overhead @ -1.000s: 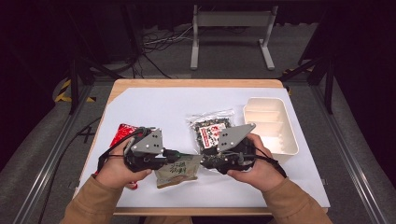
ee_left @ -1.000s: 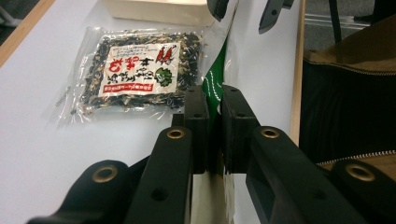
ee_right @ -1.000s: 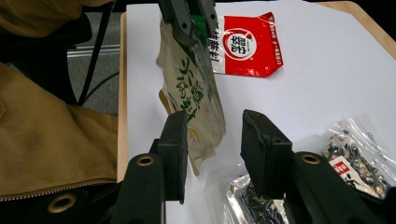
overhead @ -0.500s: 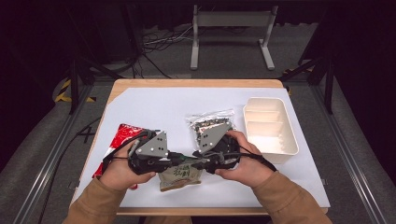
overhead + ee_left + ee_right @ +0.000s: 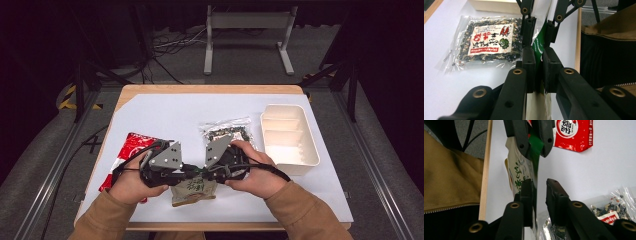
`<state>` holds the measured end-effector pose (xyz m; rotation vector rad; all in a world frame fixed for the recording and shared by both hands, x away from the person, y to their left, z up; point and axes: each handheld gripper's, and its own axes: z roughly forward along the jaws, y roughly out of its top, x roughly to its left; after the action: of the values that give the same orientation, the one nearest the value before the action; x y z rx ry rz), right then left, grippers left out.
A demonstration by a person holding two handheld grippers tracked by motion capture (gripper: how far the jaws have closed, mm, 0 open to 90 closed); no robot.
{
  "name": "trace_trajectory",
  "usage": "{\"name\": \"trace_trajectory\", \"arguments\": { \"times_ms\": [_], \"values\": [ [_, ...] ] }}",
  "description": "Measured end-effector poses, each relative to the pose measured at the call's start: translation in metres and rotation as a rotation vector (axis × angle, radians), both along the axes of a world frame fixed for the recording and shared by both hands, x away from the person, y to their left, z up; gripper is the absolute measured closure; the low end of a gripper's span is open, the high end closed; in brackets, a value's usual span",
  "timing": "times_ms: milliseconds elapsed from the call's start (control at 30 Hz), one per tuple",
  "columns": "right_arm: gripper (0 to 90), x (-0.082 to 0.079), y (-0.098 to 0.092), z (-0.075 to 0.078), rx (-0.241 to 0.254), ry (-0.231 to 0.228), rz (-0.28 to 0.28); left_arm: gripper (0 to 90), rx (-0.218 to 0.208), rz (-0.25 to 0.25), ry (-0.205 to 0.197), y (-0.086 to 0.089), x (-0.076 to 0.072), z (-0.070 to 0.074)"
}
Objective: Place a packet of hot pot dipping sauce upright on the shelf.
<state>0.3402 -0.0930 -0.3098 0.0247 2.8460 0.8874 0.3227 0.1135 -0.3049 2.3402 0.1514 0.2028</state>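
Note:
A beige and green snack packet hangs at the table's front, between my two grippers, which face each other. My left gripper is shut on the packet's green top edge, its pads pinching the film. My right gripper comes from the other side. Its jaws have just been closing around the same edge. One pad lies against the film and a gap remains at the other. The left gripper shows beyond it, and the right gripper shows beyond the left.
A red snack packet lies at the front left. A clear bag of dark dried mix lies behind the grippers. A white divided tray stands at the right. The table's wooden front edge is close to the sleeves.
My right gripper has moved left toward the left gripper and its jaws have narrowed around the packet's edge. The left gripper has kept still with the packet.

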Motion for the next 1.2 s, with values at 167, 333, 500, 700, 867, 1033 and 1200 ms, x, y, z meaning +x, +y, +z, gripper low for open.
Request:
{"name": "trace_trajectory", "arguments": {
  "times_ms": [167,333,500,700,867,1033,1200],
  "values": [
    [86.5,-0.001,0.003,0.0,-0.011,0.014,0.017,81.9,-0.003,0.003,0.0,0.0,0.0,0.0],
    [89.2,-0.001,0.003,0.003,-0.003,0.013,0.023,81.4,-0.02,0.005,0.009,0.003,0.001,0.001],
    [89.5,-0.002,0.003,0.006,0.016,0.018,0.013,74.2,-0.046,0.012,-0.014,0.007,0.001,0.004],
    [89.5,-0.002,-0.002,0.016,0.017,0.001,-0.02,52.0,-0.168,0.06,-0.037,0.028,0.004,0.014],
    [89.6,0.0,-0.01,0.03,0.026,-0.026,-0.035,44.7,-0.201,0.089,-0.048,0.039,0.006,0.018],
    [89.5,0.001,-0.014,0.036,0.022,-0.037,-0.044,40.4,-0.218,0.107,-0.057,0.047,0.008,0.02],
    [89.5,0.002,-0.024,0.046,0.017,-0.069,-0.07,37.1,-0.235,0.131,-0.058,0.054,0.01,0.021]
  ]
}}
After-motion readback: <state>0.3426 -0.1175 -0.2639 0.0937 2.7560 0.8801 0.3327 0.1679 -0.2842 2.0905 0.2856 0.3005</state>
